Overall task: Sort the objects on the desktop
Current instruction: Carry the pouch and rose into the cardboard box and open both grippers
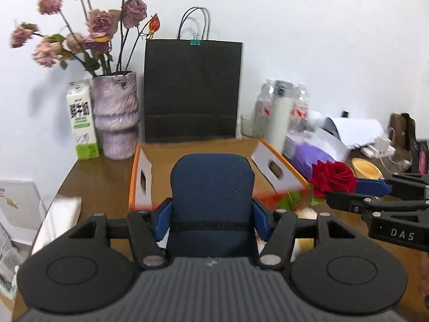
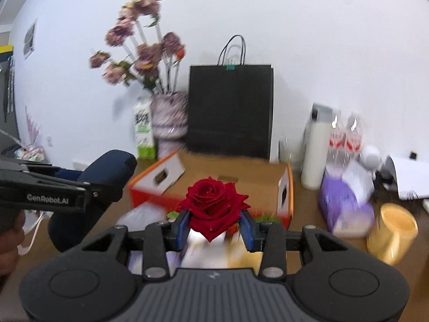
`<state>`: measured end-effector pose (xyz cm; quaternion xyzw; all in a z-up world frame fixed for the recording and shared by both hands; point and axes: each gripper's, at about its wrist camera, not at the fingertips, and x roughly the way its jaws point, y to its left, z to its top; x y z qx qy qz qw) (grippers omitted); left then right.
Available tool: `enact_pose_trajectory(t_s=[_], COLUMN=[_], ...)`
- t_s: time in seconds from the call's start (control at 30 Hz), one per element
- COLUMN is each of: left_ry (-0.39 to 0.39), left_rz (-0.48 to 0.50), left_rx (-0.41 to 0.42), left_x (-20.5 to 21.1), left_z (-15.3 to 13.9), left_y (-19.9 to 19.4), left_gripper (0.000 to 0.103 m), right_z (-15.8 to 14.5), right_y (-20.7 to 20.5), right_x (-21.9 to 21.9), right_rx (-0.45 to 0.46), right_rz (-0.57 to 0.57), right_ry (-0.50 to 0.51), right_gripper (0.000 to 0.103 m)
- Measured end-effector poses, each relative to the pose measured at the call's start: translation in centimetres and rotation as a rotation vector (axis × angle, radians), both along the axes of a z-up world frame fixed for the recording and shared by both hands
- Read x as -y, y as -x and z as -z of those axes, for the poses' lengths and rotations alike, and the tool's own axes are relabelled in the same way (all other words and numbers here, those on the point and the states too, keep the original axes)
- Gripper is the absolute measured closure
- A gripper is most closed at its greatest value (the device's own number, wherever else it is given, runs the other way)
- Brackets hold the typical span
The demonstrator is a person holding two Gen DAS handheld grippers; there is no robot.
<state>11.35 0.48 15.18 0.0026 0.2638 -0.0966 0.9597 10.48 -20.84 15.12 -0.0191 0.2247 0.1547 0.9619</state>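
Rose, red and artificial by its look, sits between the blue pads of our right gripper, which is clenched on it above the open orange and white box. Our left gripper grasps a dark blue pouch and holds it in the air, just beside the box on its left.

We judge two risks. The rose is held by its soft petals, so it may slip or turn when we move it. Also the two grippers are near each other, and they could collide over the box.

The wooden desk is crowded: a vase with dried flowers, a milk carton, a black paper bag, bottles and a yellow tape roll. Behind stands a plain white wall.
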Motion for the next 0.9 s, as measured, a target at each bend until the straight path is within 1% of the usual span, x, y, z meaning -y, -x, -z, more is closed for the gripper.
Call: enact_pose_trajectory(t_s=[0.1,0.13,0.17,0.2,0.23,0.3,0.37,0.43,0.47,0.53,0.6,0.67,0.77,0.8,0.83,0.87,0.9], left_ry=[-0.017,-0.036,-0.038,-0.03,-0.043,-0.013,-0.019,-0.076,-0.097,-0.111,-0.097,-0.082,-0.064,-0.056,-0.055,-0.067,-0.085], left_rz=[-0.021,-0.004,-0.011,-0.044,-0.045,-0.054,-0.055,-0.084,-0.115,-0.122,-0.131,-0.14,-0.119,-0.102,-0.092,-0.089,-0.092], left_rx=[-0.043,-0.066,-0.08,-0.107,-0.144,-0.22,-0.287,-0.314,-0.333,-0.358,-0.388,-0.391,-0.36,-0.355,-0.343,-0.329,-0.31], left_x=[-0.5,-0.3,-0.4,-0.4,-0.2,-0.3,-0.4,-0.4,-0.5,-0.8,-1.2,-1.8,-2.2,-2.3,-2.4,-2.3,-2.4], left_z=[-1.0,-0.9,-0.5,0.0,0.6,2.2,3.9,5.6,6.4,7.7,8.7,9.2,8.4,7.8,7.1,6.4,5.6], left_y=[-7.0,-9.5,-11.6,-13.8,-16.1,-19.8,-23.3,-25.9,-27.1,-28.4,-29.4,-29.7,-29.2,-28.9,-28.3,-27.9,-27.3], left_gripper=[0.041,0.041,0.041,0.041,0.041,0.041,0.041,0.041,0.041,0.04,0.036,0.036,0.035,0.032,0.028,0.025,0.019], right_z=[-1.4,-1.5,-1.4,-1.2,-0.9,0.3,2.3,4.3,5.3,6.8,8.2,9.1,9.4,9.1,8.4,7.6,6.5], right_y=[-7.5,-10.7,-12.8,-15.1,-17.3,-21.8,-26.1,-29.1,-30.4,-32.2,-33.4,-34.1,-34.3,-34.4,-34.0,-33.5,-32.8], right_x=[0.2,0.2,0.3,0.2,0.0,-0.2,-0.1,-0.3,-0.5,-1.0,-1.9,-2.6,-2.8,-2.9,-2.7,-2.4,-2.3], right_rx=[-0.054,-0.095,-0.127,-0.15,-0.167,-0.251,-0.357,-0.428,-0.452,-0.48,-0.508,-0.52,-0.515,-0.512,-0.493,-0.454,-0.431], right_rz=[0.018,0.027,0.05,0.077,0.091,0.093,0.088,0.109,0.13,0.138,0.156,0.153,0.151,0.164,0.184,0.207,0.204], right_ry=[-0.015,-0.01,-0.016,-0.005,0.019,0.001,-0.04,-0.042,-0.03,0.009,0.066,0.107,0.144,0.149,0.146,0.133,0.127], right_gripper=[0.064,0.064,0.064,0.064,0.064,0.063,0.063,0.064,0.064,0.063,0.062,0.061,0.048,0.034,0.023,0.021,0.021])
